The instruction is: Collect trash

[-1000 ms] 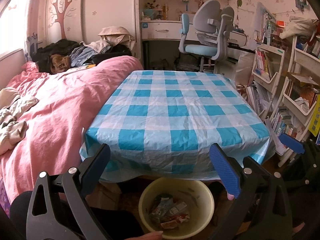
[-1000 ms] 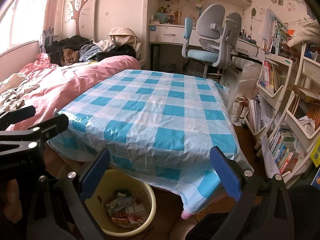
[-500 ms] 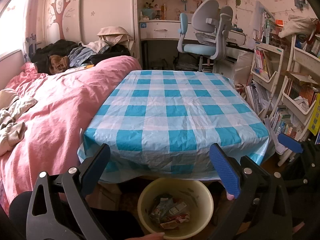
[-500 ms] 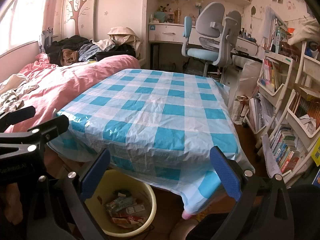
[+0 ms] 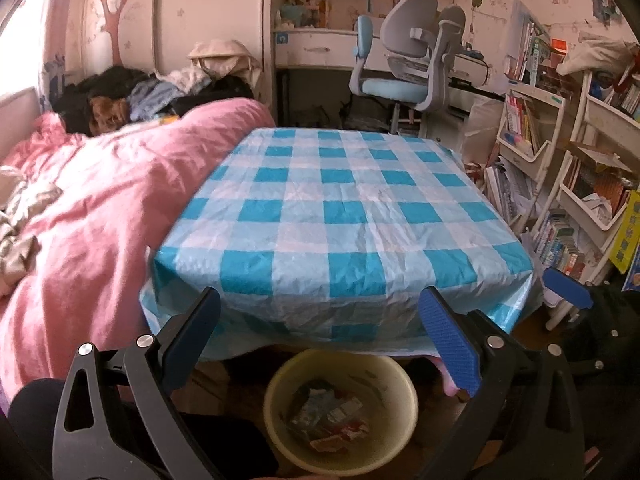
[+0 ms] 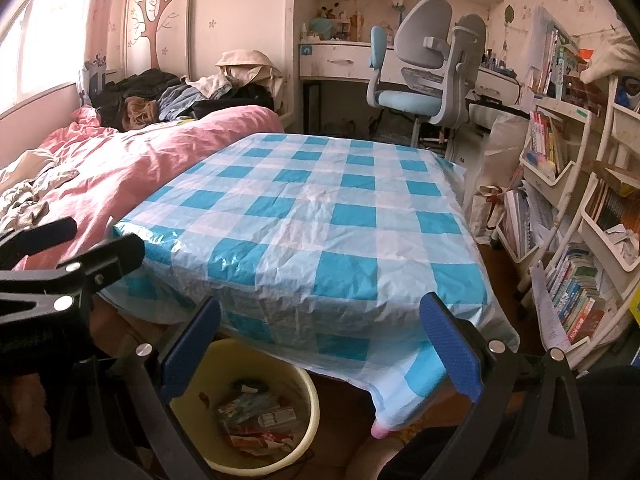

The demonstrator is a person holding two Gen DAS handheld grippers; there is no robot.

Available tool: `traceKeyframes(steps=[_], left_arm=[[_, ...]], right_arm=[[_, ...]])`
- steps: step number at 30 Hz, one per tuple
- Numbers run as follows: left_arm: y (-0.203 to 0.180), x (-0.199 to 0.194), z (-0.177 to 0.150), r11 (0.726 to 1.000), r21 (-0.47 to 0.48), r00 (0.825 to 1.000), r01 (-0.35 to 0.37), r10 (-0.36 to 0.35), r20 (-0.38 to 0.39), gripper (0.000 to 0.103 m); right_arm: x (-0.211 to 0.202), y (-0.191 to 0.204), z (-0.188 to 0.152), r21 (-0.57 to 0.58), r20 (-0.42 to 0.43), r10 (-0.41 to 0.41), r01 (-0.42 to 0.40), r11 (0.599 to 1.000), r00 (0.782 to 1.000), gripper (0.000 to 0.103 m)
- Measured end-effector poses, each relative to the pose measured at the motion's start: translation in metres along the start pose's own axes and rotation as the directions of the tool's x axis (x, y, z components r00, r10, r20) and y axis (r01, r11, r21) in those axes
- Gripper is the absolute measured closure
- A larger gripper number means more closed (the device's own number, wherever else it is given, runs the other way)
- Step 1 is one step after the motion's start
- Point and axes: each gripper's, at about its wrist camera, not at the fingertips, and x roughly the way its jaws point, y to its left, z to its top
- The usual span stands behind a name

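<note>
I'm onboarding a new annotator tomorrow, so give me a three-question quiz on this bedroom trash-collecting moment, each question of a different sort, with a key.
1. True or false: the left gripper holds a wrapper.
2. Where is the trash now? A) on the checked tablecloth B) in the yellow bin C) on the pink duvet
3. Fill in: the yellow bin stands on the floor, partly under the near edge of the ____.

Key
1. False: both it and the right gripper are open with nothing between the fingers.
2. B: the wrappers lie in the bin; no trash shows on the checked tablecloth or on the pink duvet.
3. table (the tablecloth's overhang).
</note>
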Motion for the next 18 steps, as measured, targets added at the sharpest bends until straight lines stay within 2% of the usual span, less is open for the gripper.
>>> traceKeyframes(steps=[3, 9, 14, 18], left_arm=[[0.007, 0.003, 0.000, 0.996, -0.052, 0.997, 0.078, -0.079, -0.014, 0.007], [0.005, 0.015, 0.011, 1.000, 0.001, 0.999, 0.013, -0.013, -0.029, 0.007], [0.014, 0.044, 0.040, 1.000, -0.008, 0.996, -0.005, 0.004, -0.095, 0.007], [0.016, 0.062, 0.065, 1.000, 0.000, 0.996, -0.027, 0.027, -0.087, 0.007]], right_arm=[[0.004, -0.001, 0.001, 0.010, -0.012, 0.012, -0.012, 1.000, 1.000, 0.008], [0.019, -0.004, 0.003, 0.025, -0.065, 0.026, -0.024, 0.999, 0.998, 0.008], [0.038, -0.014, 0.013, 0.045, -0.113, 0.029, -0.024, 0.999, 0.993, 0.008], [0.061, -0.024, 0.025, 0.049, -0.152, 0.023, -0.015, 0.999, 0.988, 0.008]])
